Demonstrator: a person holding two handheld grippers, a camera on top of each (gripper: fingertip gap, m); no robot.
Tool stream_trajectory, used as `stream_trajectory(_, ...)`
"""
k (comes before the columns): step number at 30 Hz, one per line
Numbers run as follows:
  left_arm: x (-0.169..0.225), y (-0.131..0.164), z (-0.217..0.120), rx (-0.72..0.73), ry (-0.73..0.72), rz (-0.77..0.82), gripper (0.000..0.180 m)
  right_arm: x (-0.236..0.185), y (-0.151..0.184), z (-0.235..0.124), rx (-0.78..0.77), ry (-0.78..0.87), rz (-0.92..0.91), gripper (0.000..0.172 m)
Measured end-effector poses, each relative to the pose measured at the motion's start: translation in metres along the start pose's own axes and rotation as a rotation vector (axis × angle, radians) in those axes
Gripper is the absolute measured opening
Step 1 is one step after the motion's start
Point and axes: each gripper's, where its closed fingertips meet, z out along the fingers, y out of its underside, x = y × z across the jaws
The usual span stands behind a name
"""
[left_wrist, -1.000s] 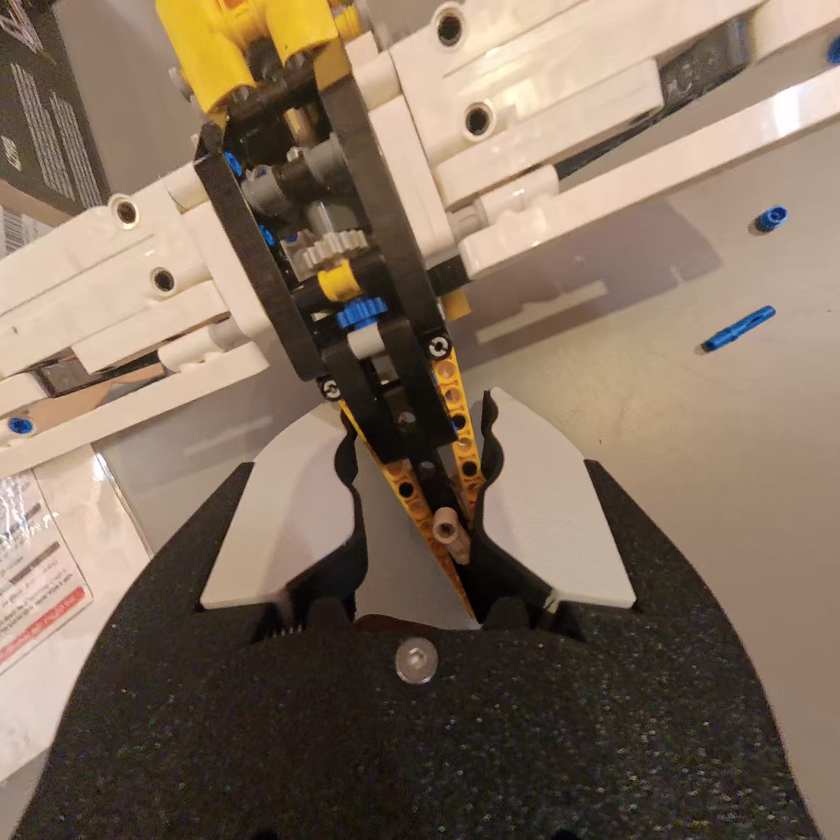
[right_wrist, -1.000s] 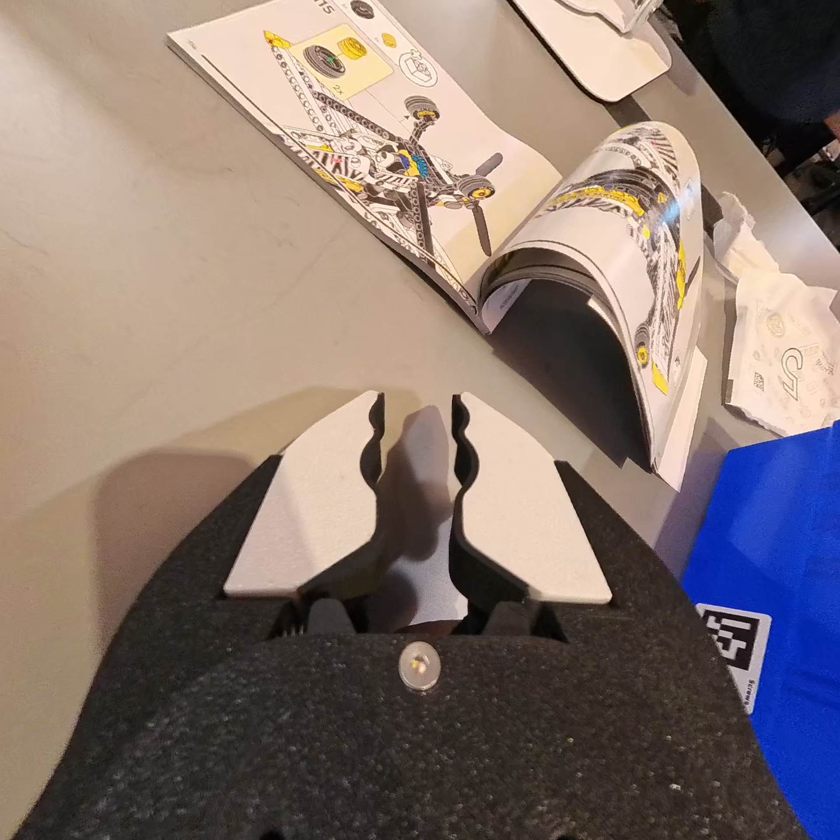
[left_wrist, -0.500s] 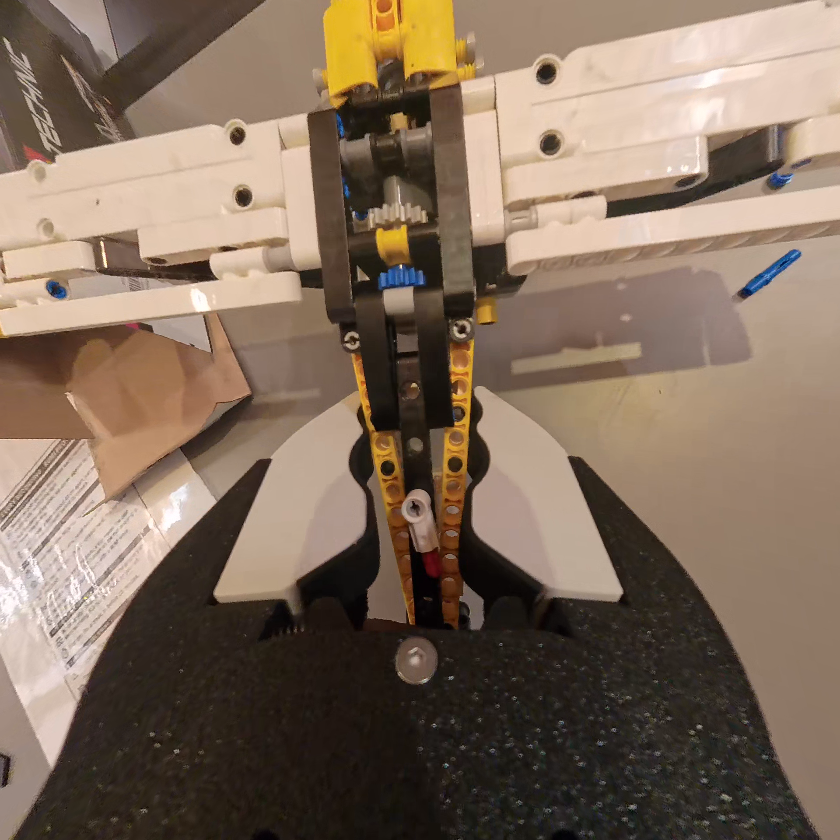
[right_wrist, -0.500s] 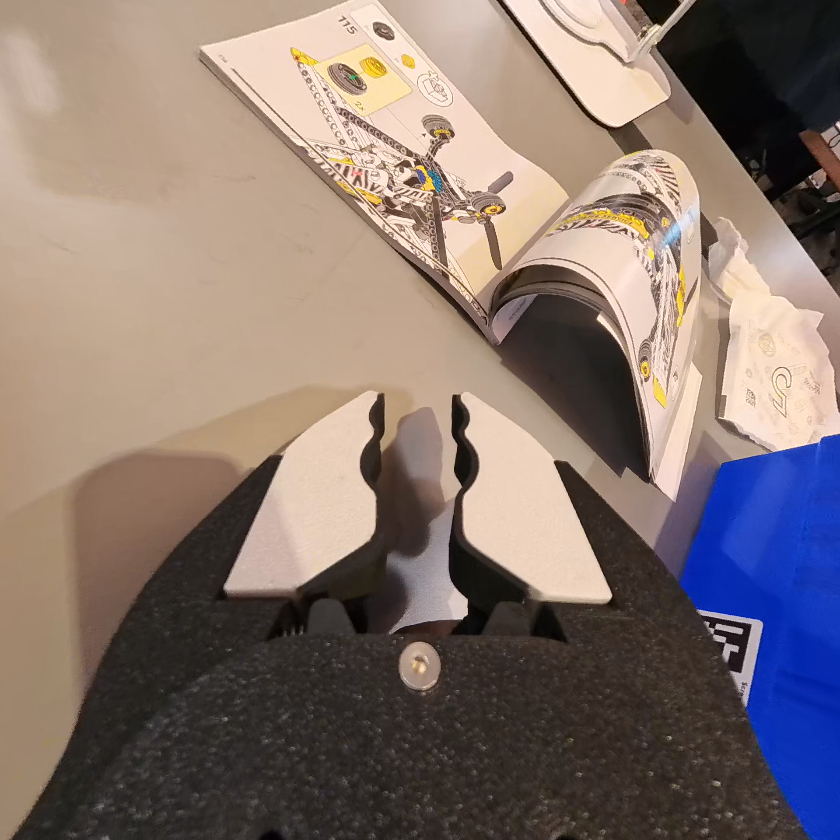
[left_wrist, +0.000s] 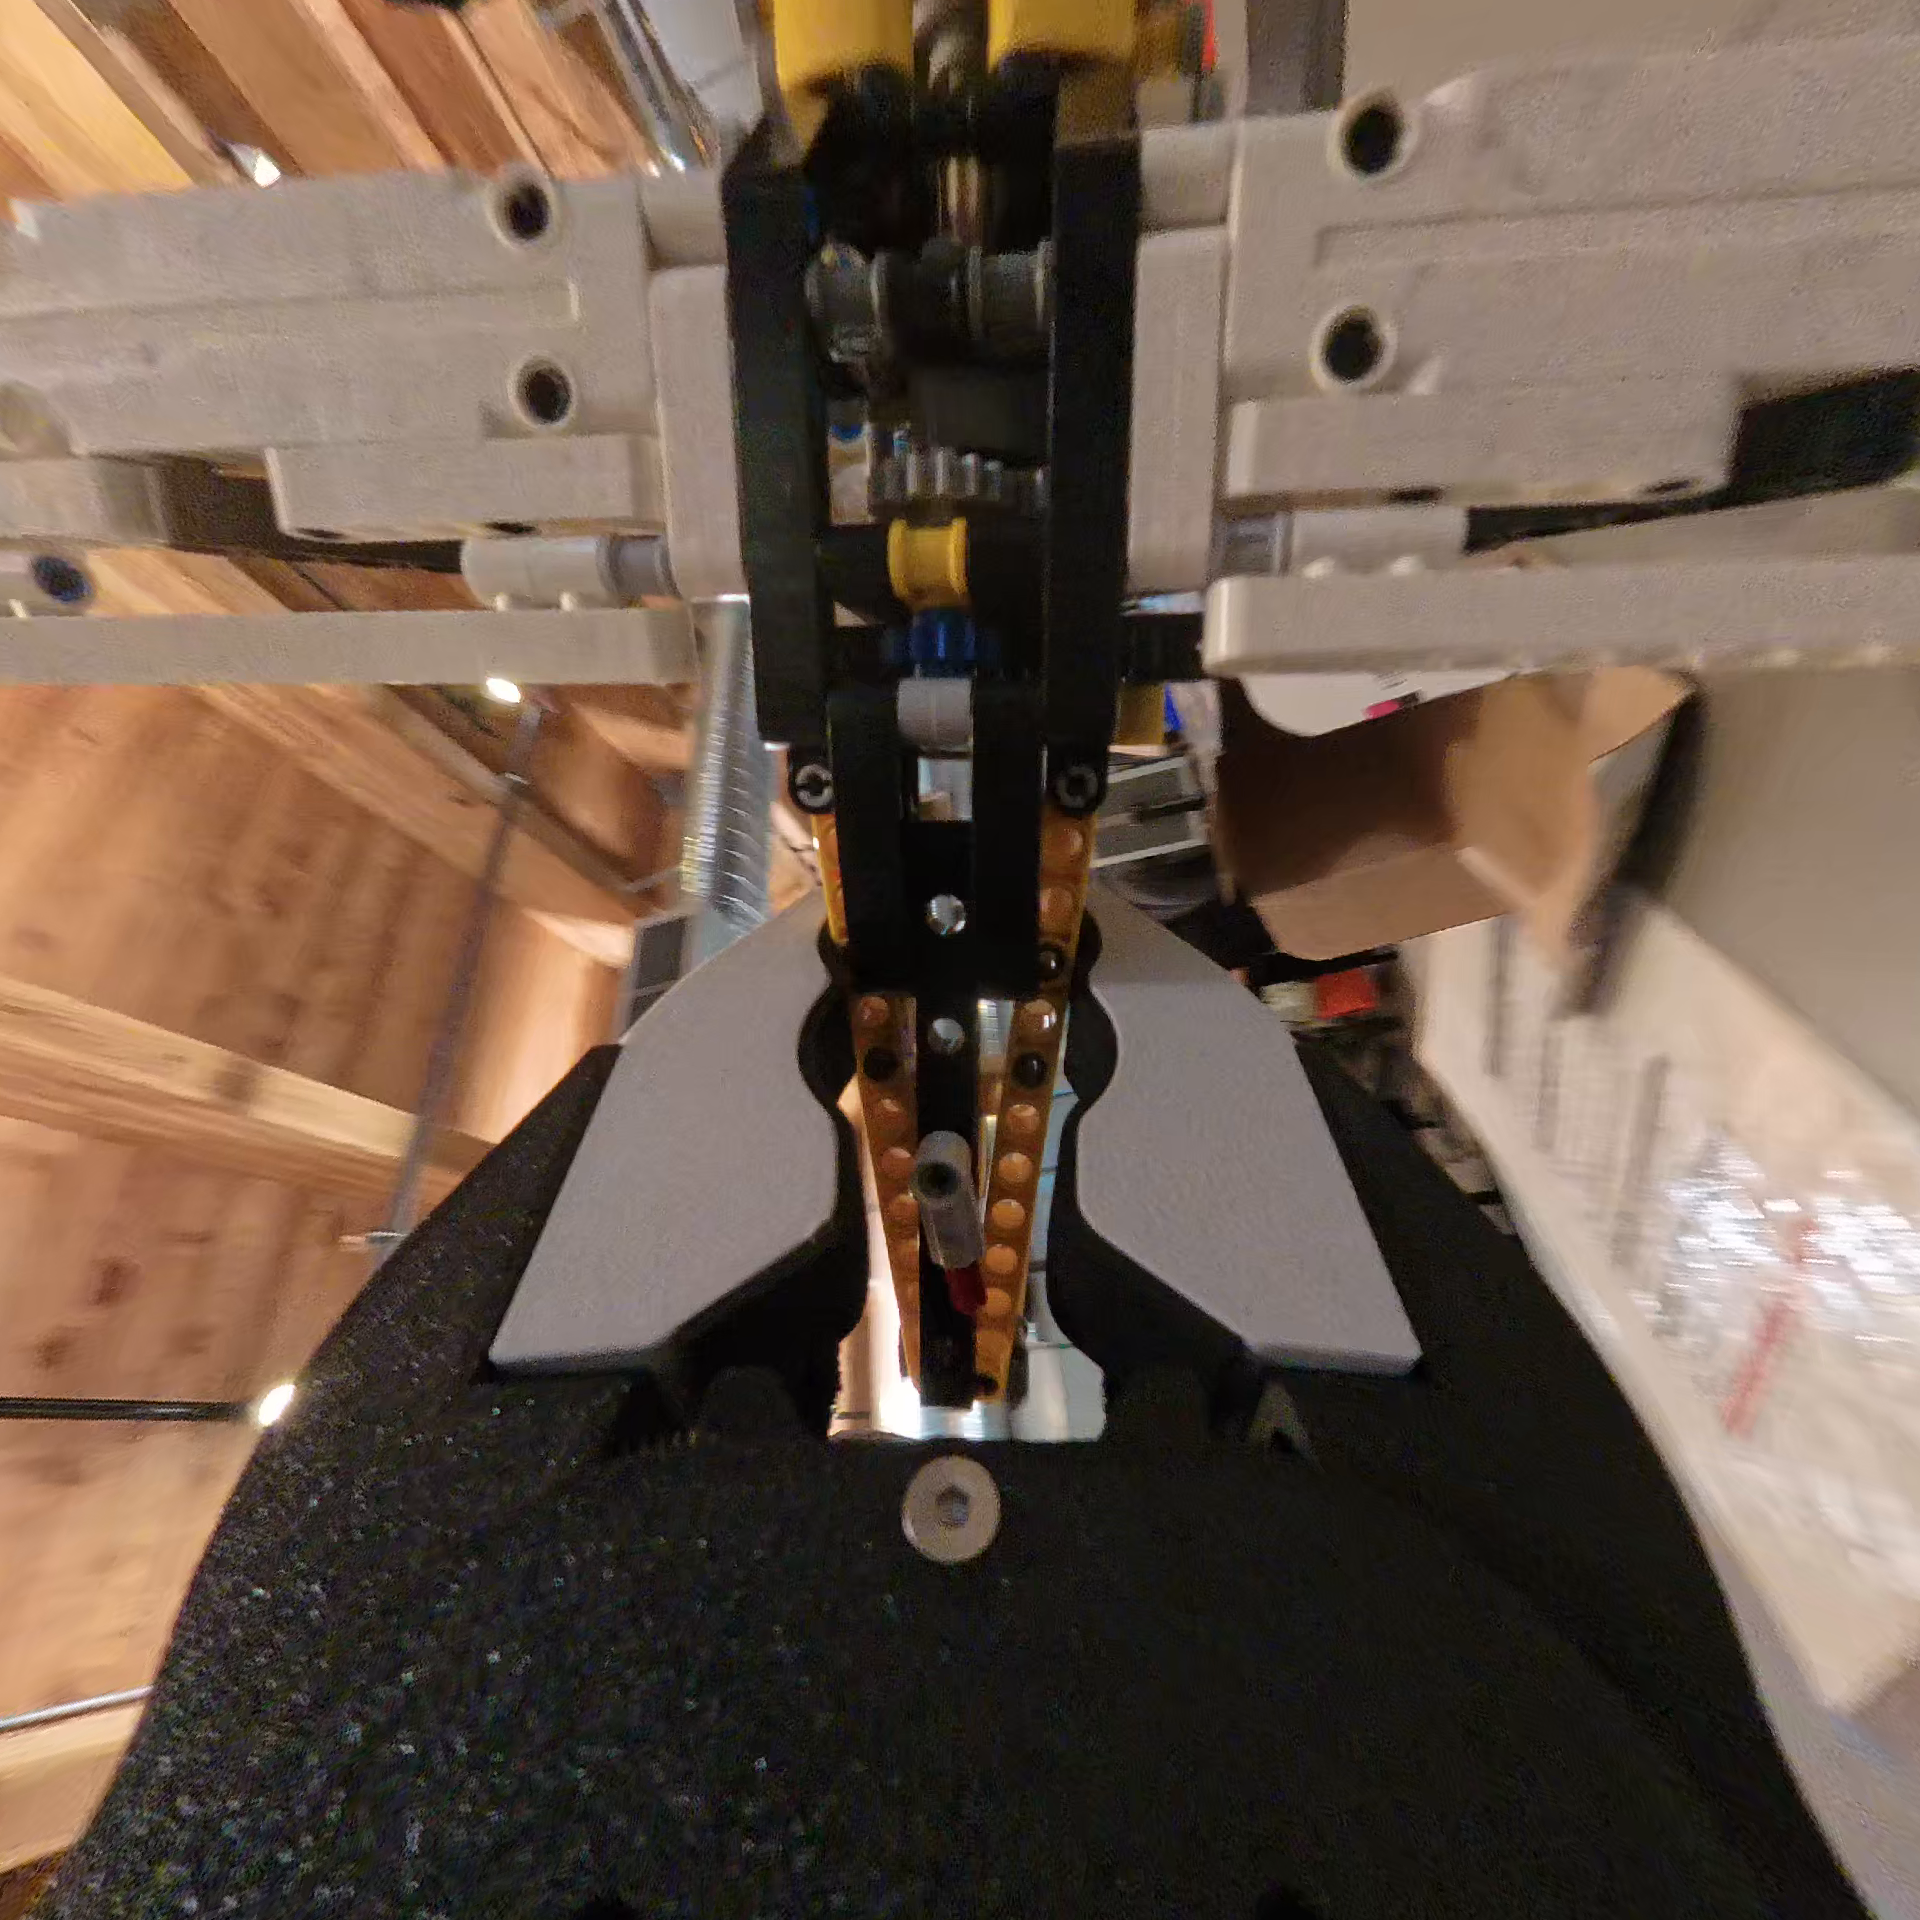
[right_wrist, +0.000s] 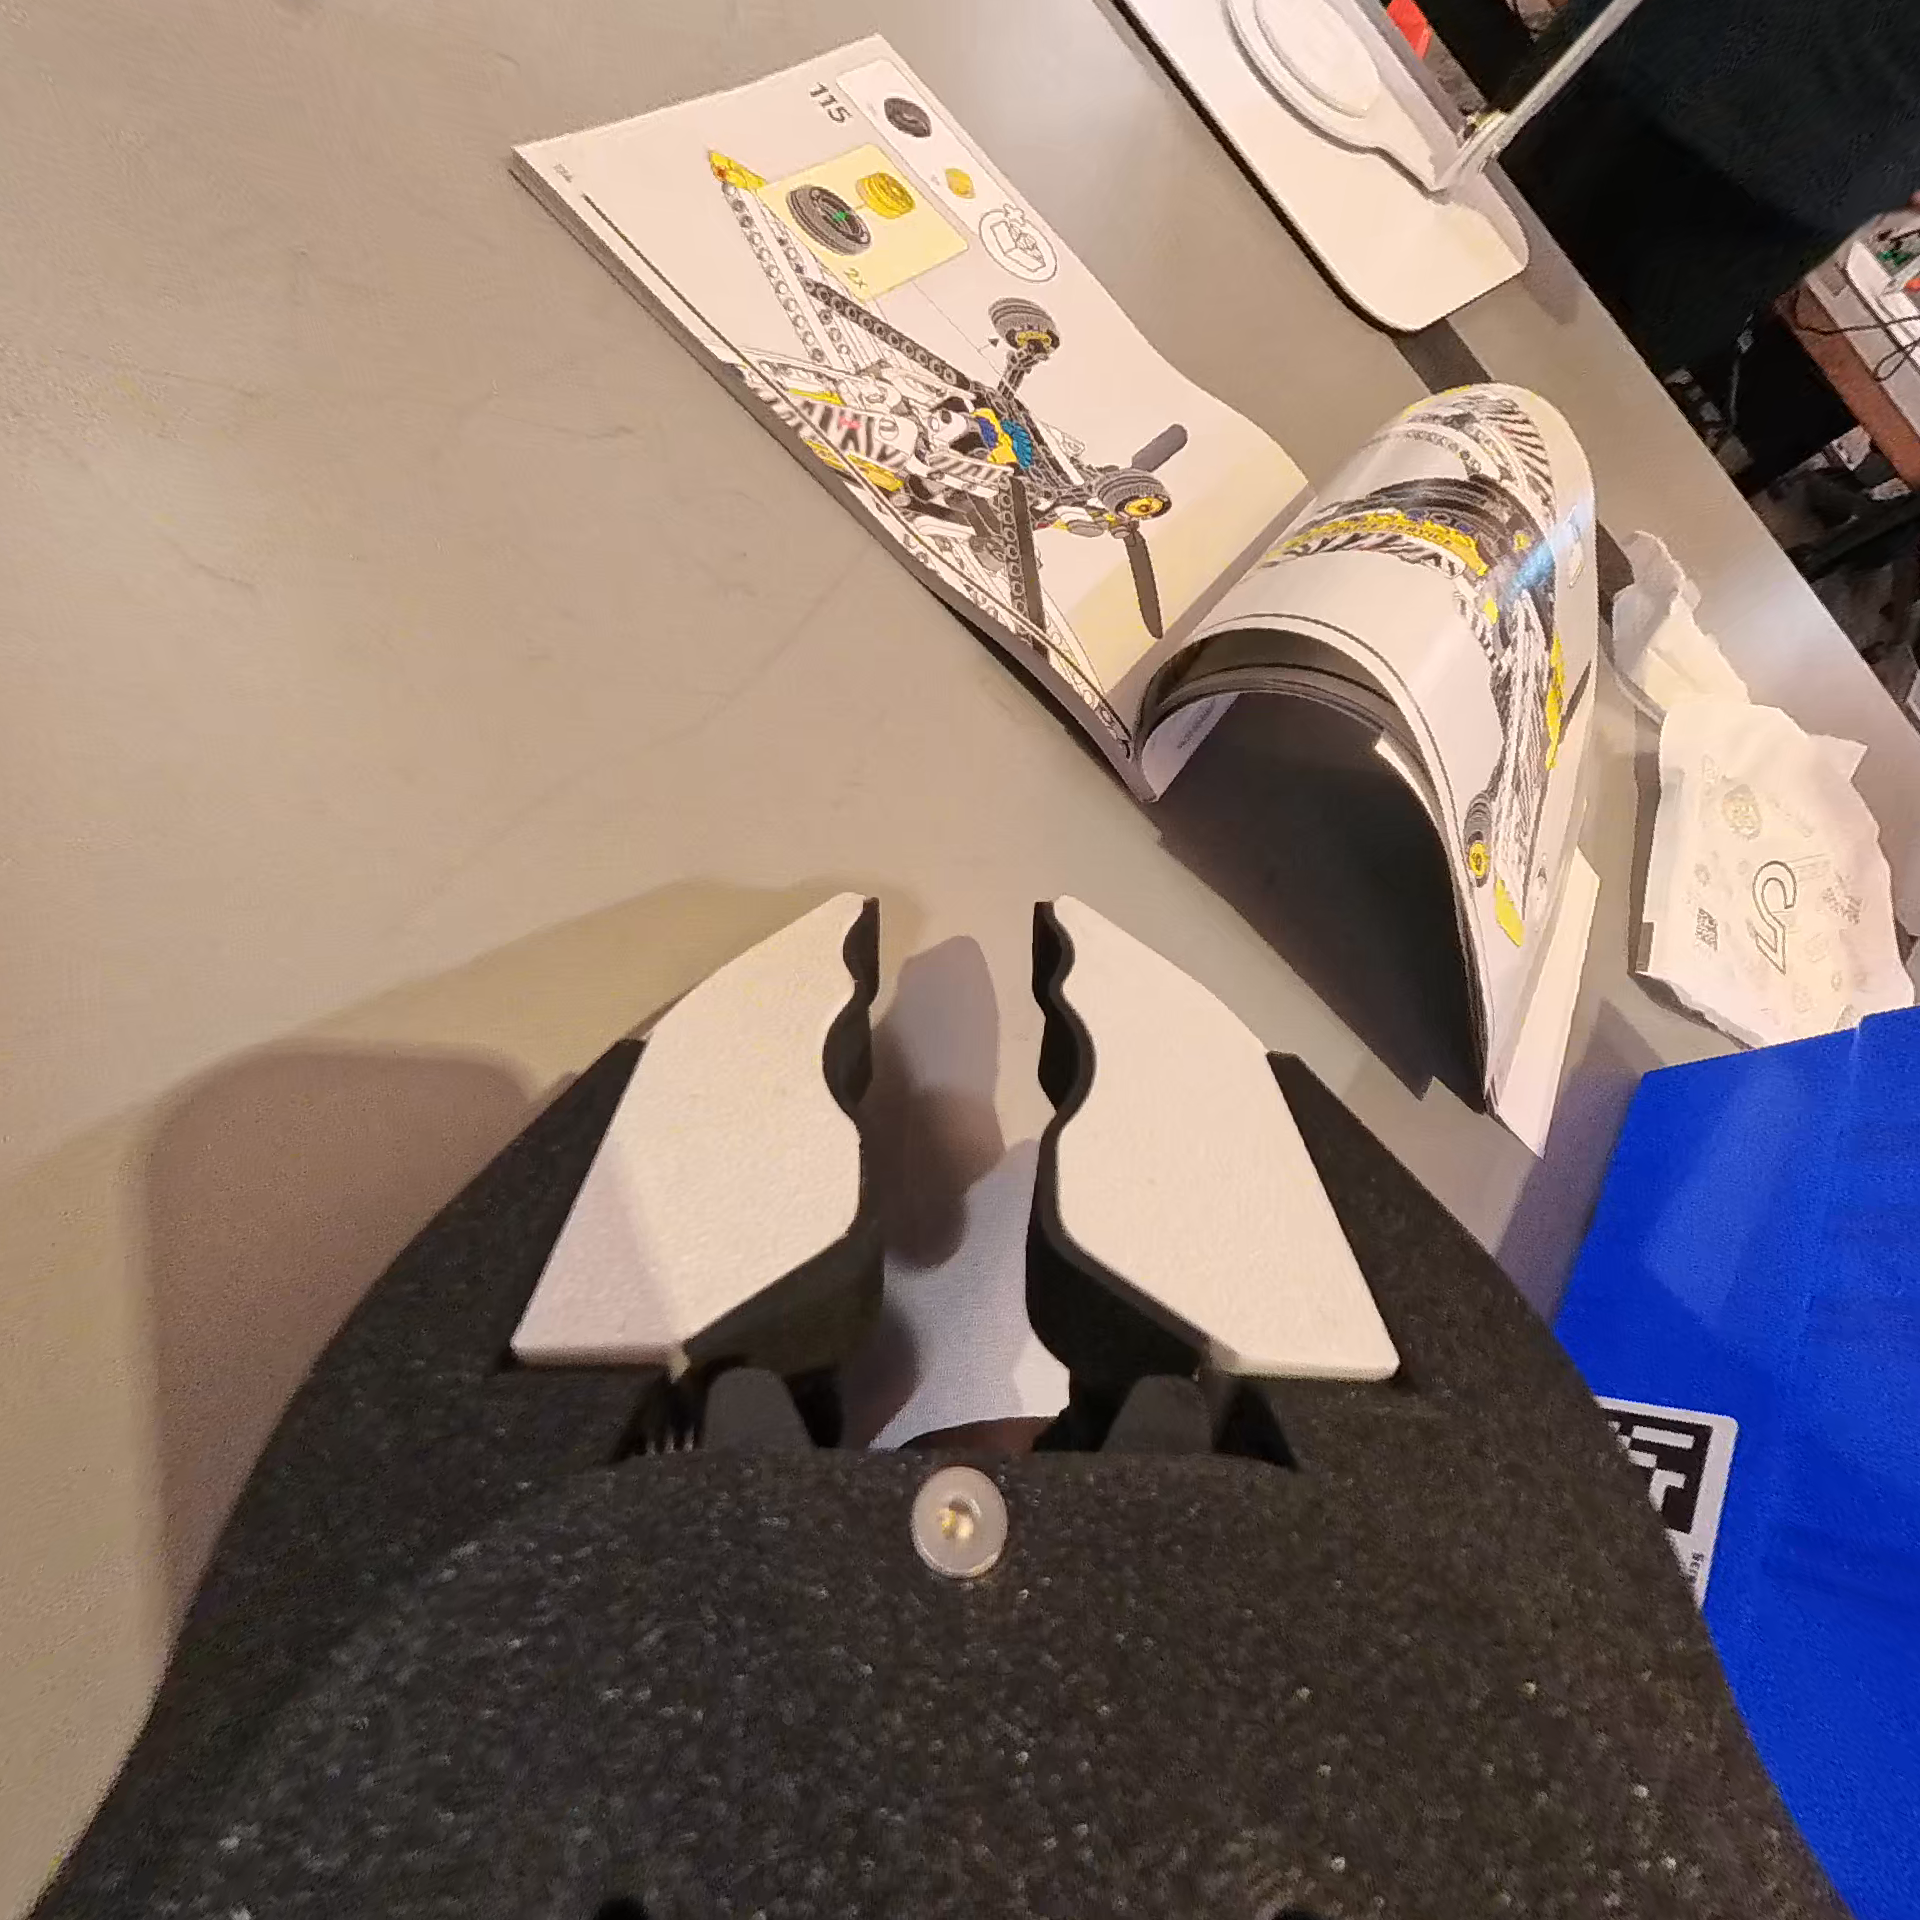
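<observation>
We see the left hand-held gripper (left_wrist: 958, 961) clamped on the yellow-and-black tail of a brick-built plane model (left_wrist: 956, 1101), white wings spread. The right hand-held gripper (right_wrist: 956, 914), narrowly parted, grips nothing above the counter (right_wrist: 312, 520), near an open instruction booklet (right_wrist: 935, 312).

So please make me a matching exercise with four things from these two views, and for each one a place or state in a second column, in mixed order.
Things:
1. left hand-held gripper
2. right hand-held gripper
3. instruction booklet
4. blue sheet

Places or states:
A. lies open on the grey table, one side curled up
B. closed on the yellow-and-black tail of the brick model plane
C. at the right edge, bearing a black-and-white marker
D. open and empty above the table

Pairs: 1-B, 2-D, 3-A, 4-C
</observation>
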Motion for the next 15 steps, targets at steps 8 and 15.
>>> stream_trajectory(8, 0.001, -0.017, -0.014, 0.138, -0.258, 0.311, 0.041, -0.005, -0.006, -0.007, 0.027, 0.009, -0.012, 0.028)
stream_trajectory(15, -0.004, -0.032, -0.078, 0.202, -0.375, 0.144, 0.051, -0.009, -0.010, -0.013, 0.047, 0.018, -0.026, 0.028)
